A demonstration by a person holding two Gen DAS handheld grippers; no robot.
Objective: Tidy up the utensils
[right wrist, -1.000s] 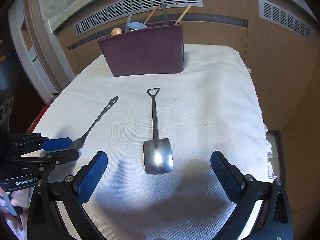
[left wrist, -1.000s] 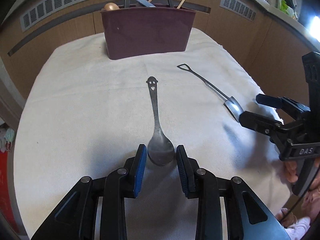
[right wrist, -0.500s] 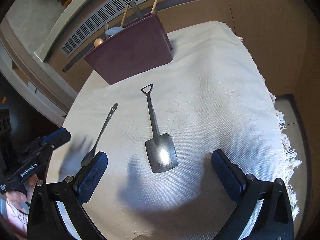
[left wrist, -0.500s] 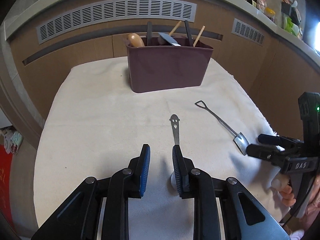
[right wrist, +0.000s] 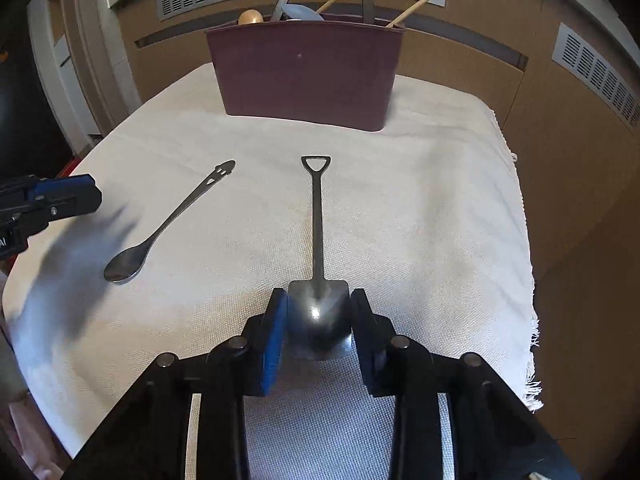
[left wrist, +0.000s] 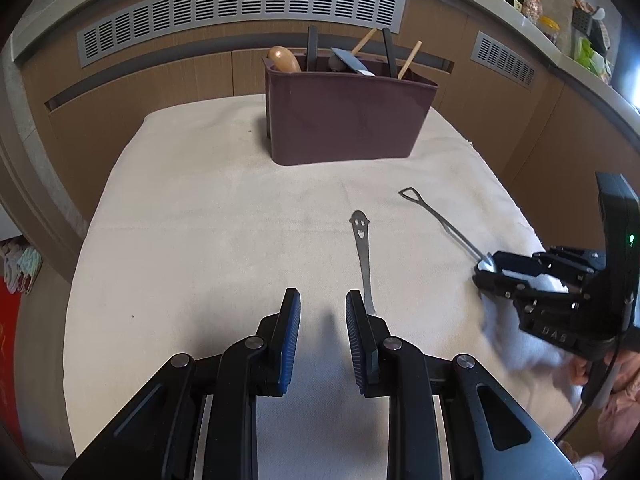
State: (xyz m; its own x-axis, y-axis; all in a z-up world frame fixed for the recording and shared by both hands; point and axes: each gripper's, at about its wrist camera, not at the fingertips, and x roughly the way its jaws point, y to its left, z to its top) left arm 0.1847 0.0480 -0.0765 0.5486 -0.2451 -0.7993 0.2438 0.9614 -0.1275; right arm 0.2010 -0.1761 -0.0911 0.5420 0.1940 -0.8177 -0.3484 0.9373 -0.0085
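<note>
A steel shovel-shaped spoon (right wrist: 318, 216) lies on the white cloth (right wrist: 420, 208), handle toward the maroon utensil caddy (right wrist: 308, 76). My right gripper (right wrist: 319, 300) is closing, and its blue pads touch both sides of the shovel blade; the left wrist view shows the right gripper (left wrist: 486, 268) at the blade end of that shovel spoon (left wrist: 440, 220). A smiley-handled spoon (left wrist: 362, 248) lies just right of my left gripper (left wrist: 322, 316), bowl hidden behind the right finger. The left jaws stand narrowly apart with nothing between them.
The caddy (left wrist: 344, 120) at the cloth's far side holds several wooden and dark-handled utensils. The cloth's fringed edge (right wrist: 528, 360) drops off at the right. Wooden panels with vent grilles (left wrist: 240, 12) stand behind. A person's hand (left wrist: 580, 372) holds the right gripper.
The right jaws came from wide open down onto the shovel blade. The left gripper drew back and up from the smiley spoon's bowl, which now lies beside it, not between the fingers.
</note>
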